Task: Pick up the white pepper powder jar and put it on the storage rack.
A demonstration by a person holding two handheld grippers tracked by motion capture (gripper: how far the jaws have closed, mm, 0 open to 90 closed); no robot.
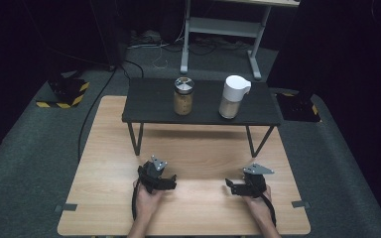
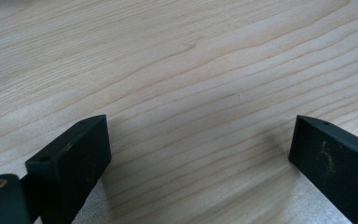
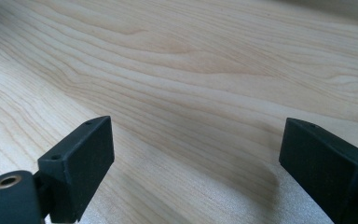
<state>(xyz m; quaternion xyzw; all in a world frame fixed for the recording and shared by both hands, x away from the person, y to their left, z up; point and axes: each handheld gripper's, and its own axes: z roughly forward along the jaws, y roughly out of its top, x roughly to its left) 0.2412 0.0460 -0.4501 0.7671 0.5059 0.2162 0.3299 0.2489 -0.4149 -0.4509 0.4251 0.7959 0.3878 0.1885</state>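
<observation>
Currently both grippers sit low over the near part of the wooden tabletop [image 1: 198, 148], well apart from each other. Left gripper [image 1: 171, 182] is near-left, right gripper [image 1: 229, 187] near-right, each in a hand [image 1: 148, 202] coming in from the bottom edge; forearms are cut off by the frame.

Left gripper view: jaws stand wide apart, bare wood grain between them, nothing gripped. Right gripper view: same, jaws wide apart over bare wood.

Nearest things are on the far black shelf [image 1: 149, 101] standing on thin legs over the tabletop: glass jar [image 1: 183, 96] with tan contents at left-centre, white-lidded container [image 1: 234, 96] to its right, near each other but not touching. Both upright, well apart from either gripper.

Hard to read: container contents are too small to identify, jar lid detail is blurred. Room behind is dark; a grey frame on the far floor is cut off at the top.
</observation>
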